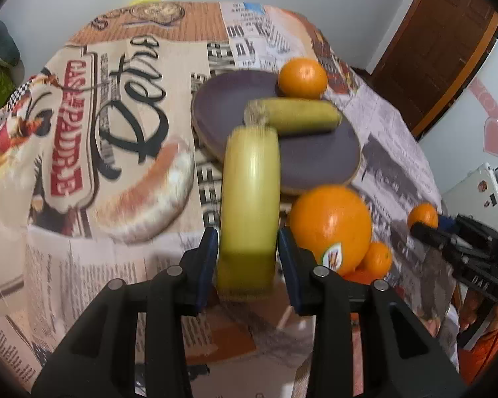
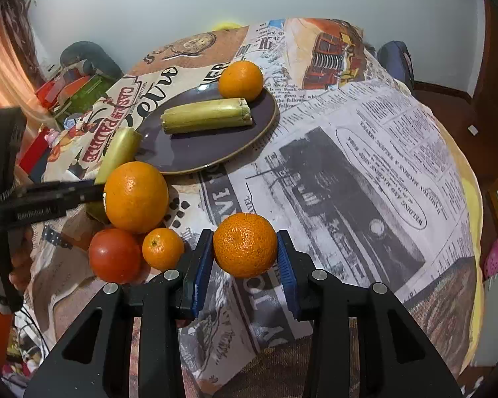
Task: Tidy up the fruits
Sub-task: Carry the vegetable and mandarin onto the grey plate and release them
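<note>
My left gripper (image 1: 245, 248) is shut on a yellow-green banana piece (image 1: 250, 199), held near the front edge of the dark purple plate (image 1: 318, 162). The plate also shows in the right wrist view (image 2: 189, 152); on it lie a second banana piece (image 1: 298, 114) (image 2: 207, 116) and an orange (image 1: 302, 78) (image 2: 241, 80). My right gripper (image 2: 245, 252) is shut on a mandarin (image 2: 245, 244). A big stickered orange (image 1: 330, 225) (image 2: 136, 196), a small mandarin (image 2: 162, 248) and a red tomato (image 2: 115, 254) lie beside the plate.
The table is covered with a newspaper-print cloth (image 2: 365, 172). The right gripper shows at the right of the left wrist view (image 1: 425, 224). Boxes and clutter (image 2: 66, 96) lie past the table's far left edge. A wooden door (image 1: 448, 33) stands behind.
</note>
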